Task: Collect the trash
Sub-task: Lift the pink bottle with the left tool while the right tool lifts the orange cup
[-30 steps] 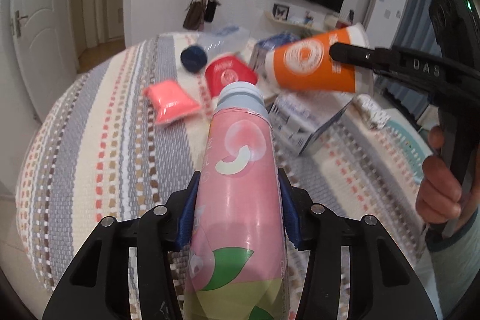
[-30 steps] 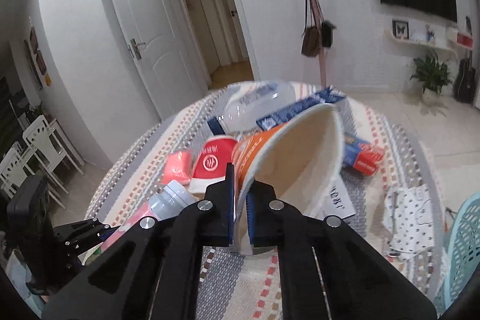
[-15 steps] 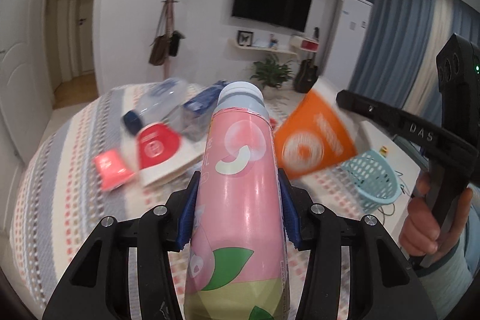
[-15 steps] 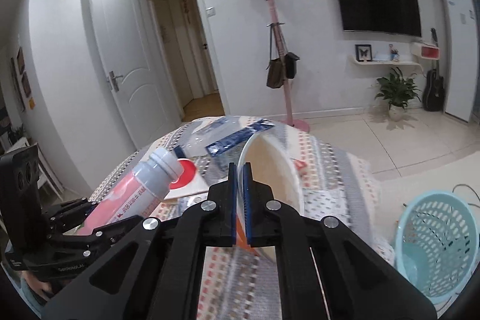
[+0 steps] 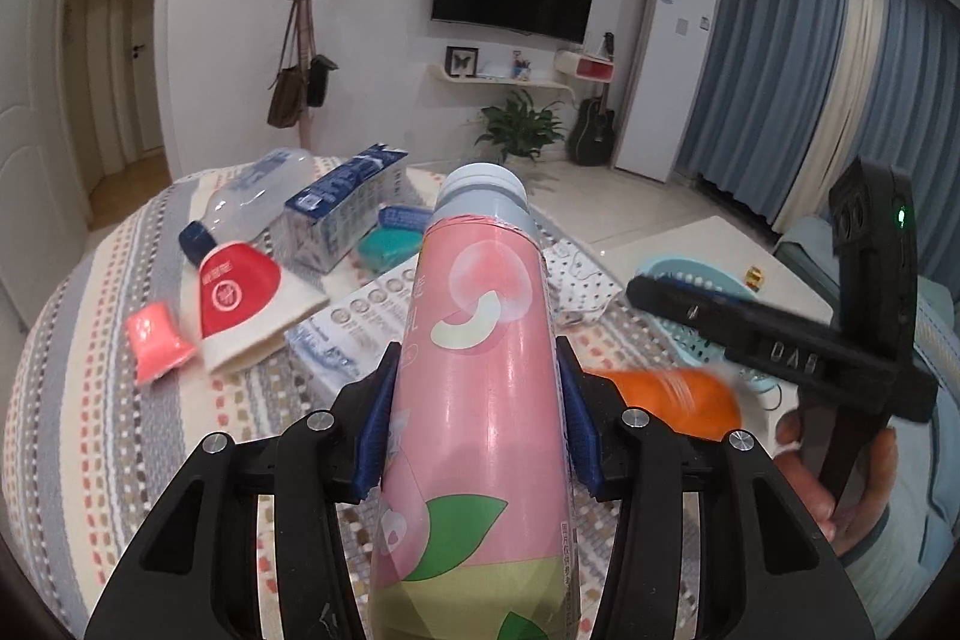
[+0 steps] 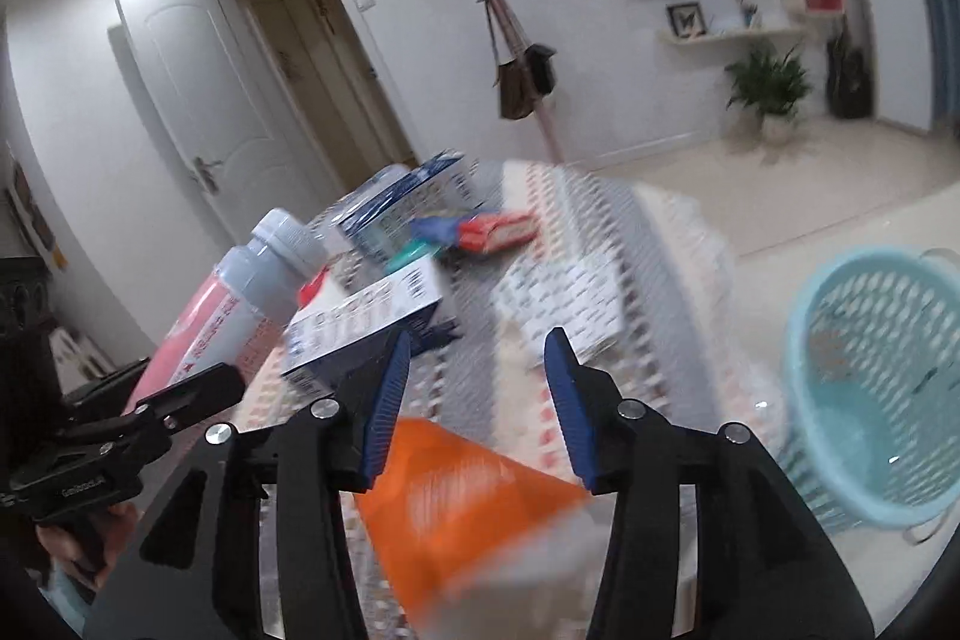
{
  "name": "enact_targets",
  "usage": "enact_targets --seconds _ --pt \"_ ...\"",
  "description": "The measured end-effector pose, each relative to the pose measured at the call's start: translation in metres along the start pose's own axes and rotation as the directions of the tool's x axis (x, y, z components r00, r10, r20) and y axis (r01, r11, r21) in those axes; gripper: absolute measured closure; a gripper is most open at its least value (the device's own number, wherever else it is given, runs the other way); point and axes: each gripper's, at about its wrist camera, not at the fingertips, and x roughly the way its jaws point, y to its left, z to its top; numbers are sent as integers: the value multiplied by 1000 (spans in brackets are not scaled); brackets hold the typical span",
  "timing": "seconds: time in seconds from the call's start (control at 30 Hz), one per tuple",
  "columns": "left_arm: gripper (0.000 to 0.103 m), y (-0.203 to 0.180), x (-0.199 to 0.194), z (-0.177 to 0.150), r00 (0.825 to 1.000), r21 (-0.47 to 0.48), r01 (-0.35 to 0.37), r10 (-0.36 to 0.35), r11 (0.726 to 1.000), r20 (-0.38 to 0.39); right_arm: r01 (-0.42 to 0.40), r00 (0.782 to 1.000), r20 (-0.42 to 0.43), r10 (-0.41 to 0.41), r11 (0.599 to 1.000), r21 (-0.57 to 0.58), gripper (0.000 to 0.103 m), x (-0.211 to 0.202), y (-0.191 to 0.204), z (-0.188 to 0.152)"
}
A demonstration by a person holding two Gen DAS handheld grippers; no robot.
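My left gripper (image 5: 474, 364) is shut on a pink bottle (image 5: 480, 400) with a grey cap, held above the striped table (image 5: 90, 430). The bottle also shows in the right wrist view (image 6: 240, 304). My right gripper (image 6: 480, 370) is open, its blue pads apart. The orange paper cup (image 6: 456, 508) is blurred and free below the fingers, beside the light blue basket (image 6: 876, 388). In the left wrist view the cup (image 5: 678, 400) is a blur under the right gripper (image 5: 642, 289), near the basket (image 5: 696, 340).
On the table lie a red-and-white cup (image 5: 240, 292), a pink packet (image 5: 156, 334), a clear bottle with blue cap (image 5: 246, 208), blue-and-white boxes (image 5: 348, 208), a teal packet (image 5: 390, 244) and dotted paper (image 5: 582, 280). A coat stand (image 6: 510, 58) stands behind.
The right gripper swung toward the basket and opened, letting the orange cup go; the cup is dropping, blurred. The left gripper still holds the pink bottle and has turned right.
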Motion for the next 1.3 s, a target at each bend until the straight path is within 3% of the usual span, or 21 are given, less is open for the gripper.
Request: enact_targets --seconds 0.17,0.2,0.27,0.4,0.47,0.53,0.7,0.8,0.87,1.1,1.3 --pt "56 15 -12 -3 1000 -31 -16 16 999 4 -34 998 -53 32 999 -35 58 20 26 -14" --pt "56 18 -14 -4 1000 -35 -19 19 999 6 -30 999 -37 28 998 -58 53 14 31 -14" --pt "56 21 -17 -5 1000 -42 -18 18 999 9 -12 1000 4 12 997 -71 32 -3 30 -14" --pt "56 23 -22 -11 1000 -53 -4 4 999 14 33 999 18 -32 994 -101 30 -39 21 -20" --pt "56 21 -22 -13 1000 -51 7 -6 999 13 45 999 1 -45 992 -121 17 -55 15 -33" --pt "56 18 -20 -12 1000 -50 13 -12 999 7 38 999 -21 -41 992 -121 14 -61 8 -45" --pt "56 6 -20 -17 1000 -29 25 -26 999 -4 27 993 -109 -37 995 -94 14 -37 -1 -58" --pt "56 1 -25 -18 1000 -15 25 -25 1000 4 -23 991 -133 15 998 -59 14 -19 -7 -63" --pt "56 1 -26 -19 1000 -14 23 -23 1000 5 -74 987 -143 71 997 -20 13 -10 -11 -63" --pt "56 4 -23 -20 1000 -29 20 -20 999 -6 -99 987 -126 99 995 8 14 2 -4 -58" --pt "56 5 -23 -21 1000 -38 19 -19 999 -8 -55 997 -63 52 997 -45 44 -15 13 -55"
